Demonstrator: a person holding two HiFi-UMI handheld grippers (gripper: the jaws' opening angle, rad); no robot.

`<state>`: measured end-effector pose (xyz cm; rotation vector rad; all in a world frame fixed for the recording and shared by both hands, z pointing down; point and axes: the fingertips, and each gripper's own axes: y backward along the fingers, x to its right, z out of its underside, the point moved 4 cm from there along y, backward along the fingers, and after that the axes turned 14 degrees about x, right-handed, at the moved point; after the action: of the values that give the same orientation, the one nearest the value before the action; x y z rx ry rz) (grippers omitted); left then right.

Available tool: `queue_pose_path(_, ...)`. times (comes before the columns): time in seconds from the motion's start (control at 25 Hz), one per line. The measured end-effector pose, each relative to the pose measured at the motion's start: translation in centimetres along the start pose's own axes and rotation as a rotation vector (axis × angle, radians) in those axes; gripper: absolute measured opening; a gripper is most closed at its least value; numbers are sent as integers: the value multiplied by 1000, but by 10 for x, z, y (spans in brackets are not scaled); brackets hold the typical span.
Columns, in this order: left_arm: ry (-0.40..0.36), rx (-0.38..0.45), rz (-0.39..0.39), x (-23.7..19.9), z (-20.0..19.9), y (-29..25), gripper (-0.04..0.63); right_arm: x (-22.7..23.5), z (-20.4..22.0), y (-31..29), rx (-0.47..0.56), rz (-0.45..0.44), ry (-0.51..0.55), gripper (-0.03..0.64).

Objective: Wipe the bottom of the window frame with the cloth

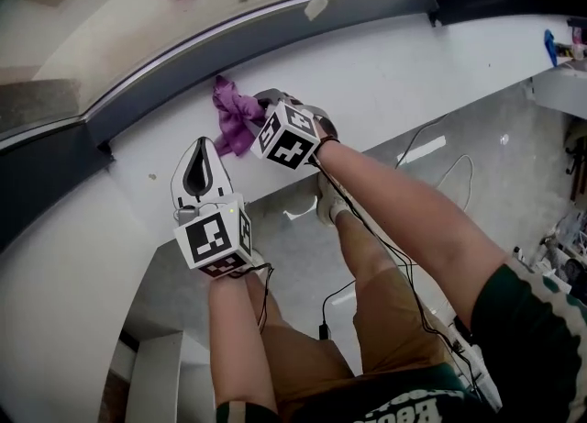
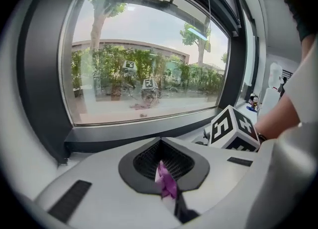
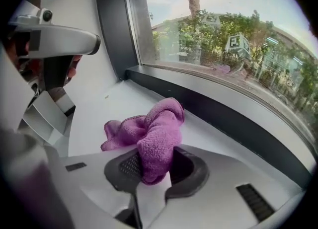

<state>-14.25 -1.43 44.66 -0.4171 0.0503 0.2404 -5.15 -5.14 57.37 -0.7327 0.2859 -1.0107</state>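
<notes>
Cloth (image 1: 234,116), purple and crumpled, is seen lying on the white sill (image 1: 385,72) at its back edge. In the head view its far end reaches the dark bottom rail of the window frame (image 1: 275,36). In the right gripper view the cloth (image 3: 154,133) is bunched into a tall fold, with a looser flap spread over the sill (image 3: 99,109) to its left and the bottom rail (image 3: 238,123) just beyond it.

The right gripper (image 1: 260,111) is held over the back half of the sill. Its 2 jaws are closed on the near end of the cloth, which fills the dark pocket between them and stands up out of it, as shown in that gripper's own view (image 3: 151,168). The marker cube (image 1: 292,134) on this gripper is tilted toward the person, and it is also seen at the right of the left gripper view (image 2: 233,129).

The left gripper (image 1: 202,160) is held beside it, nearer the front edge of the sill, with its own marker cube (image 1: 214,239) hanging past that edge. Its jaws (image 2: 166,173) are brought together, and a small purple scrap (image 2: 166,182) is pinched in the slit between them; whether this scrap belongs to the cloth cannot be told. The jaws are aimed at the bottom rail (image 2: 149,133) and the glass (image 2: 144,64) above it.

Black cables (image 1: 367,228) are seen running from the grippers down along the person's arms.
</notes>
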Motion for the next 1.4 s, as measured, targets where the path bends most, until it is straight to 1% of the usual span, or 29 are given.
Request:
queue_pose_path(0.24,-23,-4,68,52,-6,-32,8,41,35,40,-6,54,-45,98)
queue_pose_path(0.48,-42,-13,133,113,-8,-60,8,86,70,83,-7,102,-79,98)
queue_pose_path(0.96,-81,-25,224,212,-18,-105,8,160,127,160,-14,176,-124,98)
queue_pose_path(1.24,-105,-20,273,264,-22,-127,8,207,163,208,-41,257,-154,98)
queue_pose_path(1.4,-129,-18,322,304,-24,-139,8,234,188,240,-53,302,-178,98)
